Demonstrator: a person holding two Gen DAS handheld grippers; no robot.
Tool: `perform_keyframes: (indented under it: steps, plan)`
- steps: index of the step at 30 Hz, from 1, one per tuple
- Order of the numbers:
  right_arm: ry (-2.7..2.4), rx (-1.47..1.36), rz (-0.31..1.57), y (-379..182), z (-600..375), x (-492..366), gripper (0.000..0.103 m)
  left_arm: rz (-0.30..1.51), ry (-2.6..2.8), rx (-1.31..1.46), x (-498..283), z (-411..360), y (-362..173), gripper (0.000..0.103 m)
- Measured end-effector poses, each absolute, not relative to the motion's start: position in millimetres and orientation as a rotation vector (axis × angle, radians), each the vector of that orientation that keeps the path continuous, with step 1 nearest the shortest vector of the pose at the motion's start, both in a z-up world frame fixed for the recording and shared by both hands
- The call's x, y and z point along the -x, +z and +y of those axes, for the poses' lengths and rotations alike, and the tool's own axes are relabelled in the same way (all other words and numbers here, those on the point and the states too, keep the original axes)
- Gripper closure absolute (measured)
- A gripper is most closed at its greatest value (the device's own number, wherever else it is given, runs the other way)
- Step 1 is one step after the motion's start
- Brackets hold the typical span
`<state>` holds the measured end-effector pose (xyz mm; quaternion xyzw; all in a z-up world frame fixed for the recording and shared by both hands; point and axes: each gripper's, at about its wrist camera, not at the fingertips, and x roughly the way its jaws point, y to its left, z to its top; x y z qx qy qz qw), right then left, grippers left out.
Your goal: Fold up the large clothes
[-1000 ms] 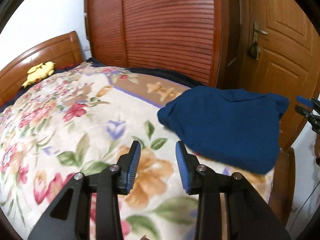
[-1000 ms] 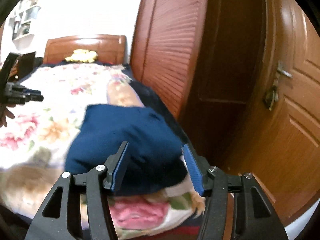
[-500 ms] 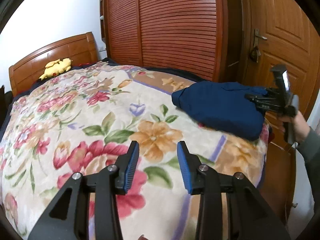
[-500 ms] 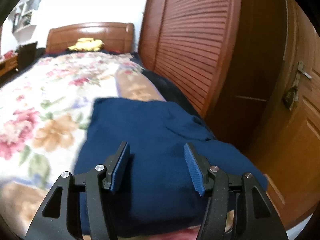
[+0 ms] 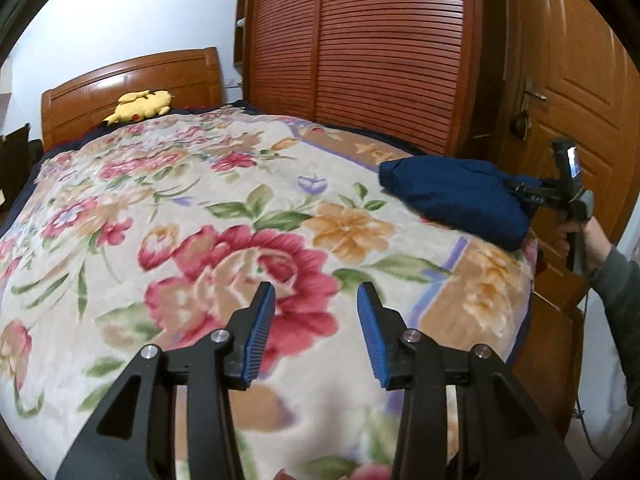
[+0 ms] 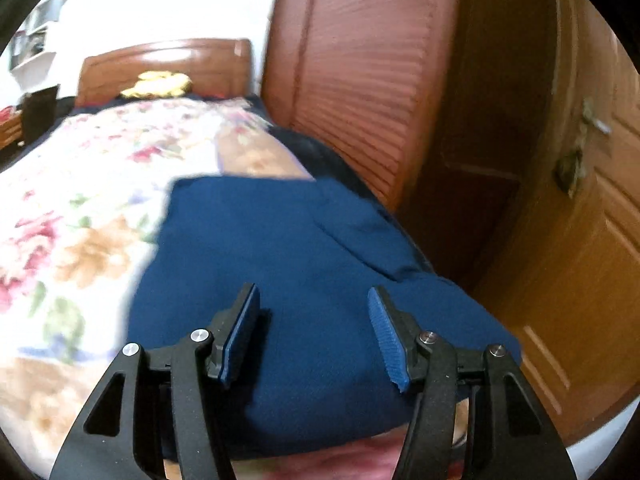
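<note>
A folded navy garment lies at the right foot corner of the bed, on the floral blanket. My left gripper hovers over a big red flower on the blanket, well left of the garment; its jaws are opening and nothing is between them. In the right wrist view the garment fills the middle. My right gripper stands open just over its near edge, with no cloth pinched between the blue pads. The left wrist view shows the right gripper at the garment's right end, held by a person's hand.
A yellow plush toy sits by the wooden headboard. Slatted wardrobe doors run along the bed's far side. A wooden door stands close behind the garment corner. The bed's foot edge drops off at the right.
The left gripper has drawn back and left, away from the navy garment, and its jaws stand a little wider. The right gripper has come in low over the garment.
</note>
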<state>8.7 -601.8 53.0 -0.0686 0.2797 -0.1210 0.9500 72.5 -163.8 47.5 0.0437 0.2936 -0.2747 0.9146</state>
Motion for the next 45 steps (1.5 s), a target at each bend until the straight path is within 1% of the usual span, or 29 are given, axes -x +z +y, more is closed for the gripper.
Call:
perform_keyframes:
  steps: [5,8,12,16,18,24,28,35,45]
  plan:
    - [-0.115,0.164,0.498,76,-518,-11,0.046,0.597,-0.507,-0.065,-69,-136,37,0.06]
    - [-0.018,0.176,0.488,75,-467,-17,0.046,0.597,-0.437,-0.071,-68,-123,32,0.059]
    - [0.101,0.16,0.491,65,-404,-29,0.045,0.627,-0.366,-0.053,-71,-105,20,0.059]
    - [0.192,0.13,0.51,52,-354,-45,0.045,0.613,-0.29,-0.054,-70,-88,12,0.059]
    - [0.223,0.126,0.51,45,-329,-49,0.04,0.618,-0.272,-0.035,-71,-77,6,0.059]
    - [0.256,0.114,0.538,24,-265,-62,0.037,0.59,-0.167,-0.02,-69,-46,-5,0.059]
    - [0.296,0.102,0.517,23,-234,-59,0.037,0.557,-0.107,-0.008,-68,-26,-8,0.059]
    - [0.302,0.109,0.412,17,-191,-48,0.037,0.493,-0.013,0.033,-61,2,-10,0.059]
    - [0.305,0.086,0.391,13,-185,-47,0.037,0.475,-0.019,0.038,-59,8,-9,0.059]
